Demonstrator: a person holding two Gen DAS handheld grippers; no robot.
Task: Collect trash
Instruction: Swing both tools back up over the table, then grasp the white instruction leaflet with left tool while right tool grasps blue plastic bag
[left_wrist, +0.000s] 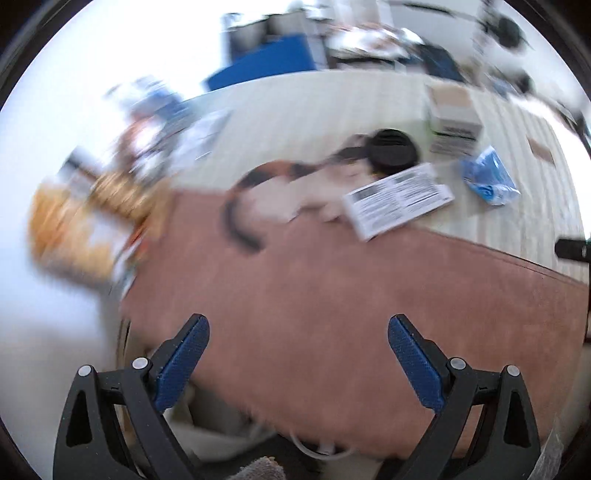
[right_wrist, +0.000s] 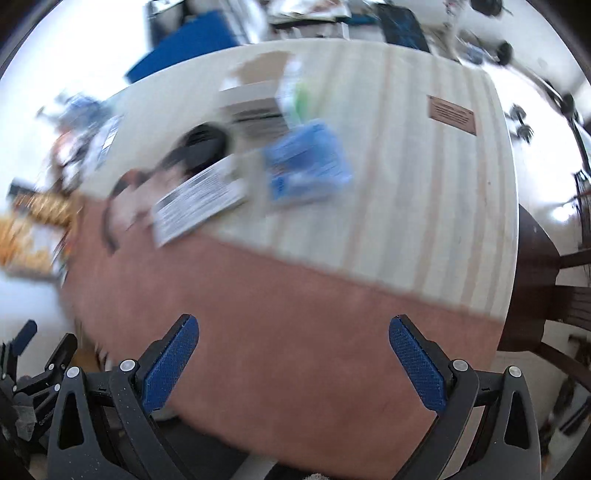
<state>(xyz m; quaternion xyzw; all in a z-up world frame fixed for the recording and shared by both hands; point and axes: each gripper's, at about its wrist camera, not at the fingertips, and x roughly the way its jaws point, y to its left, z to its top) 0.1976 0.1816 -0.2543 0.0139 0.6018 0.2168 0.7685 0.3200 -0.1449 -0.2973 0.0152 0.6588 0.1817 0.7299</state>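
Both cameras are smeared with motion blur, so the finer detail is hard to read, but the layout comes through. The left gripper (left_wrist: 297, 332) hangs above the near part of the table (left_wrist: 314, 107) with its blue-padded fingers spread wide and nothing between them; under it lies a reddish-brown mat (left_wrist: 332, 314) covering the table's near side. The right gripper (right_wrist: 293, 334) is just the same, jaws wide apart and empty, over the same mat (right_wrist: 258, 332). Out on the pale striped tabletop (right_wrist: 424, 203) sits the trash: a crumpled blue wrapper (left_wrist: 489, 181), well ahead and to the right in the left view, and right in the middle of the right view (right_wrist: 306, 166). Just beside it lies a flat white printed box (left_wrist: 399, 199), its near end overlapping the mat's far edge, seen also from the right wrist (right_wrist: 199, 199). Behind that box there is a round black object (left_wrist: 391, 147), and a small white carton (left_wrist: 454, 118) stands farther back. Beside the black object lies something pale with dark and orange patches (left_wrist: 277, 192), too blurred to identify. At the table's left end a yellow-orange packet (left_wrist: 81, 229) shows, again too smeared to read. A dark wooden chair (right_wrist: 554, 288) stands off the table's right edge.
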